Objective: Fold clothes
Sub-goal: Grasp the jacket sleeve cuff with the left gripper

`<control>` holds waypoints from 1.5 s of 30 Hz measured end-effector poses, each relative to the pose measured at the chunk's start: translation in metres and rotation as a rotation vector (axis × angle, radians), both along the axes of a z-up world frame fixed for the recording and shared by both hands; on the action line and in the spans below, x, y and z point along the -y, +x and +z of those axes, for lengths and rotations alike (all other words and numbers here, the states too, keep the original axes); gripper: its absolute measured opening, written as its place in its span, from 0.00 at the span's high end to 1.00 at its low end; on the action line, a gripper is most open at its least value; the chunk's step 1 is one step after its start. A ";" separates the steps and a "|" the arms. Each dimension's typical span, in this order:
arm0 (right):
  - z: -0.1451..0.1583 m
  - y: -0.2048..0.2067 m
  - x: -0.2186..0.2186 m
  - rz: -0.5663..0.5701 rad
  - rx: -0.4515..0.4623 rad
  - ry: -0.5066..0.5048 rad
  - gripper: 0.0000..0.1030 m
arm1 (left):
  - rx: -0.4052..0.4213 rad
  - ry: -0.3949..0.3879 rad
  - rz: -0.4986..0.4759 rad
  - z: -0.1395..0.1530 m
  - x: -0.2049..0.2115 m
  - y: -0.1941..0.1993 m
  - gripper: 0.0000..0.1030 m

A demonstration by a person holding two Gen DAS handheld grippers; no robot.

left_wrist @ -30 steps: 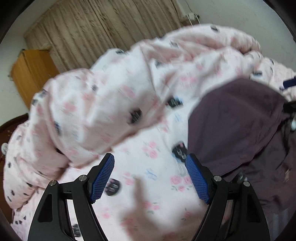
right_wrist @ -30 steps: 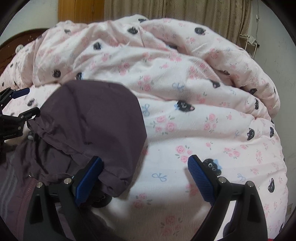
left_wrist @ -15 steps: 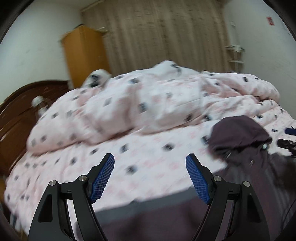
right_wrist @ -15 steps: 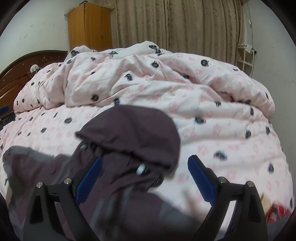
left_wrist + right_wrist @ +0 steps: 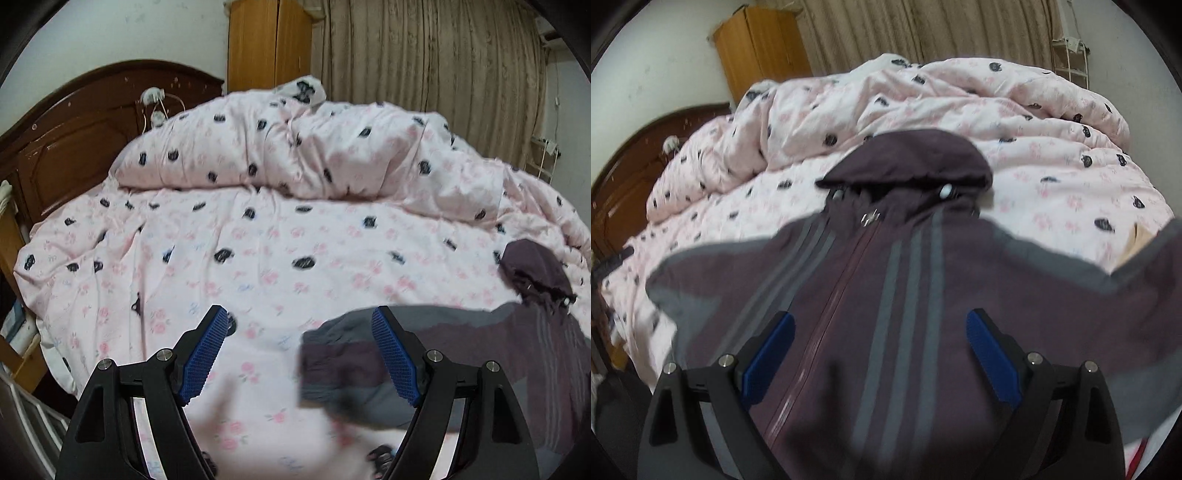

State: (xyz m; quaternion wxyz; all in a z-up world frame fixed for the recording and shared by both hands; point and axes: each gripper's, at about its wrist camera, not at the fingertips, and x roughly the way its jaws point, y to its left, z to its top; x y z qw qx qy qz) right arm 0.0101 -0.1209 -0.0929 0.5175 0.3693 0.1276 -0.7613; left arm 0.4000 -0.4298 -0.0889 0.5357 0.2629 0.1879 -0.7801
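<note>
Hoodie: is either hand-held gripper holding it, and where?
Nothing held. The left hand-held gripper and right hand-held gripper both stand open above the hoodie.

i see my right tongs poised over a dark purple hooded jacket, blue pads set wide apart and gripping nothing. the jacket lies face up on the bed, zipper running up the middle, grey stripes on either side of it, hood pointing to the far end. both sleeves spread outward, blurred. under it is a pink quilt with dark cat faces, bunched at the back. a wooden headboard, a wardrobe and curtains stand behind.
</note>
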 end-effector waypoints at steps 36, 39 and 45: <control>0.019 0.014 -0.060 -0.099 -0.182 0.016 0.07 | 0.001 0.241 -0.122 -0.057 0.039 -0.025 0.93; 0.047 -0.023 -0.099 -0.214 -0.184 -0.048 0.07 | 0.020 0.252 -0.087 -0.061 0.041 -0.024 0.93; 0.071 -0.120 -0.187 -0.463 -0.191 -0.042 0.07 | 0.045 0.276 -0.057 -0.065 0.043 -0.030 0.88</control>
